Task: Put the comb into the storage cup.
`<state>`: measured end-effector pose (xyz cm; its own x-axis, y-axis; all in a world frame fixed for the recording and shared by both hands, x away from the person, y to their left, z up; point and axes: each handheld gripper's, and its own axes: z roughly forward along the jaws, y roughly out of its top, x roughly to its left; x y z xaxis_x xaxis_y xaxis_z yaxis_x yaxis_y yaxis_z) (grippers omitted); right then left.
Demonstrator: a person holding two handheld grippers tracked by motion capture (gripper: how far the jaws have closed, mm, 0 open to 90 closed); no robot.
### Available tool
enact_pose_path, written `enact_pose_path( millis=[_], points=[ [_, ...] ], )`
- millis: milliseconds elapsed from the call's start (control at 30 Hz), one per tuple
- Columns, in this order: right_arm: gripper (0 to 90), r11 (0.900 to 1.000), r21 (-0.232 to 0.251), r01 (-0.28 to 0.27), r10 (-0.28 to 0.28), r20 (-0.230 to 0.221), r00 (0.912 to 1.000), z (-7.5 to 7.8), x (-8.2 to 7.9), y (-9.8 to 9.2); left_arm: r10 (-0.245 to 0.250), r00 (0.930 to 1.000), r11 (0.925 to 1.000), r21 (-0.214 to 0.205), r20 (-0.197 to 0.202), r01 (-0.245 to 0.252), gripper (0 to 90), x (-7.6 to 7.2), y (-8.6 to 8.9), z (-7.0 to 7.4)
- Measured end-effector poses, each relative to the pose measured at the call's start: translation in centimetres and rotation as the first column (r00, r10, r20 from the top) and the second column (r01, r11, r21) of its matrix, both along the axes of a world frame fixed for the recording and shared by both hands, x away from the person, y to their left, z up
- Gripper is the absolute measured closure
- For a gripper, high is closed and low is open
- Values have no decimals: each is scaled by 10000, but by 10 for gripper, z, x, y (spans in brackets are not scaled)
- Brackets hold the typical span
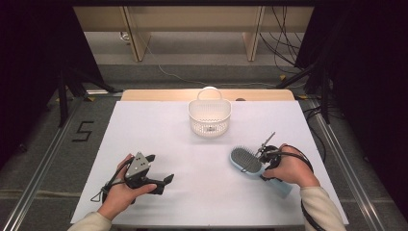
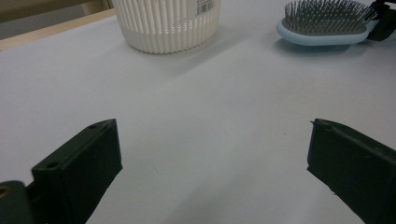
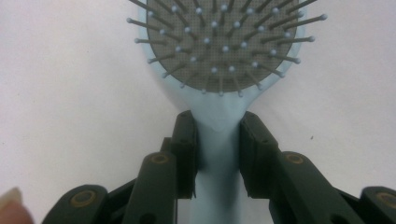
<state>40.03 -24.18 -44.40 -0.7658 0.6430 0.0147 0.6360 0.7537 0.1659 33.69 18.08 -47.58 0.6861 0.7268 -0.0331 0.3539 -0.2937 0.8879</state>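
Observation:
A light blue hairbrush (image 1: 246, 161) with a grey bristle pad lies bristles up at the right of the white table. My right gripper (image 1: 267, 166) is shut on its handle just below the head; in the right gripper view both black jaws press the blue handle (image 3: 219, 140) of the hairbrush (image 3: 219, 42). My left gripper (image 1: 161, 173) rests at the front left, open, its jaws wide apart with nothing between them (image 2: 212, 154). A white slotted basket (image 1: 209, 118) with a handle stands at the table's far middle. The left gripper view has the basket (image 2: 166, 23) and hairbrush (image 2: 322, 23) ahead.
The white table sheet (image 1: 159, 130) ends in a wooden strip (image 1: 154, 95) at the back. Black curtains and stands flank both sides, with cables on the floor beyond. Open table surface lies between the two grippers and in front of the basket.

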Motion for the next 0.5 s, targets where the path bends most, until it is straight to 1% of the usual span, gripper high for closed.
enact_pose_path(
  millis=[67,200,400,467,500],
  points=[
    [705,10000,23,-5,5,13,10000,1,0,-1,-8,10000,10000,-23,-14,8,23,0,0,0],
    [705,9997,220,131,-133,102,9999,4,-1,-2,-13,10000,10000,-16,-18,13,23,0,0,0],
    [705,9992,371,156,-171,402,9990,8,-2,-5,-64,10000,10000,32,30,63,22,0,0,0],
    [705,9986,442,278,-301,516,9982,10,-2,-6,-93,9999,10000,26,40,93,22,-1,0,0],
    [705,9987,461,219,-245,559,9981,10,-3,-7,-103,9999,9999,25,43,103,22,-1,0,0]
  ],
)
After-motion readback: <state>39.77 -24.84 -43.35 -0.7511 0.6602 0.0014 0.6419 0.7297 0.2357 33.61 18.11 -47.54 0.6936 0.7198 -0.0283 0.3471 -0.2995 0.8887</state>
